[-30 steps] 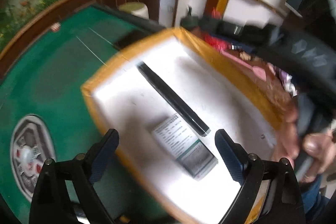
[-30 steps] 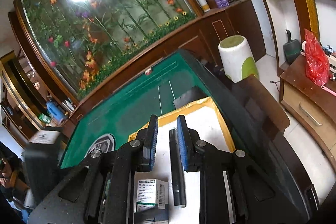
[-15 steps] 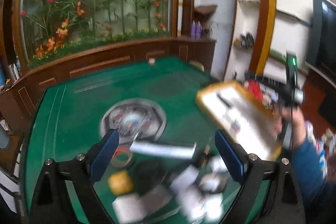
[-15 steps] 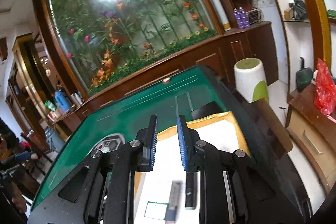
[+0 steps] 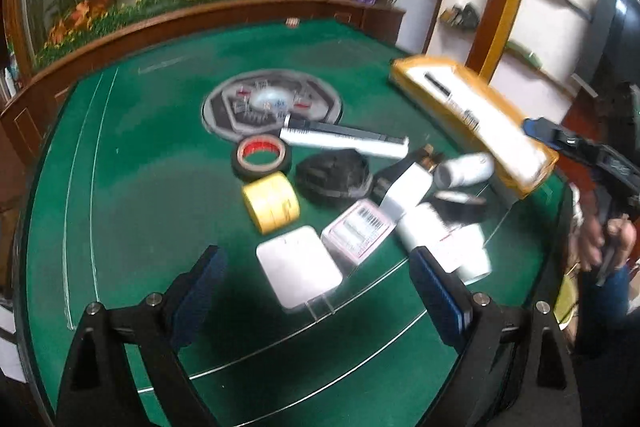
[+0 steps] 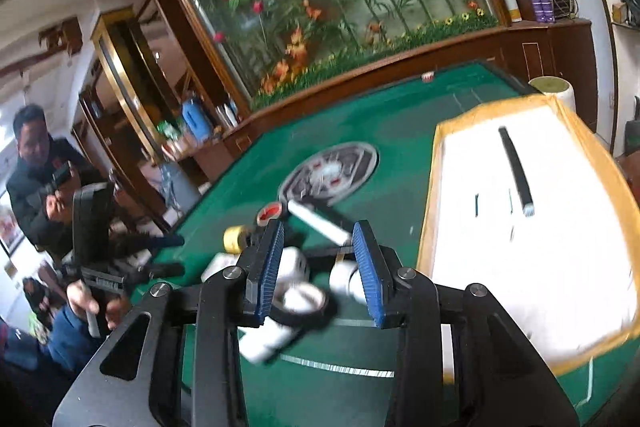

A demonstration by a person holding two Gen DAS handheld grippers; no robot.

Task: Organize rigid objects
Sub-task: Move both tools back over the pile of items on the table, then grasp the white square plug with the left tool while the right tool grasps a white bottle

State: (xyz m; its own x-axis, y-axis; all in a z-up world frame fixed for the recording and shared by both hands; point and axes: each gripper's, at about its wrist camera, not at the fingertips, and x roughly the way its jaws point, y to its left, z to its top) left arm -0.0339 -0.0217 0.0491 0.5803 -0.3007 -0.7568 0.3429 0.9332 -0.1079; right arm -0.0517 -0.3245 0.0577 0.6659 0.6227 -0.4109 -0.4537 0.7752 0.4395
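Observation:
A pile of small rigid objects lies on the green table (image 5: 132, 195): a white flat box (image 5: 298, 269), a pink-labelled box (image 5: 358, 229), a yellow tape roll (image 5: 272, 202), a red-cored tape roll (image 5: 261, 158), a long white box (image 5: 344, 141), a white bottle (image 5: 464, 169). The yellow-rimmed white tray (image 5: 472, 115) holds a black stick (image 6: 516, 171). My left gripper (image 5: 316, 291) is open above the white flat box. My right gripper (image 6: 320, 267) is open and empty over the pile, left of the tray (image 6: 532, 227).
A round grey centre panel (image 5: 272, 103) sits mid-table. A wooden rail and a flower mural stand behind the table. A person with a device (image 6: 40, 167) stands at the left in the right wrist view. Shelves and a cabinet are to the right.
My left gripper swung away from the tray to the pile and came closer to it. My right gripper opened and turned left from the tray toward the pile.

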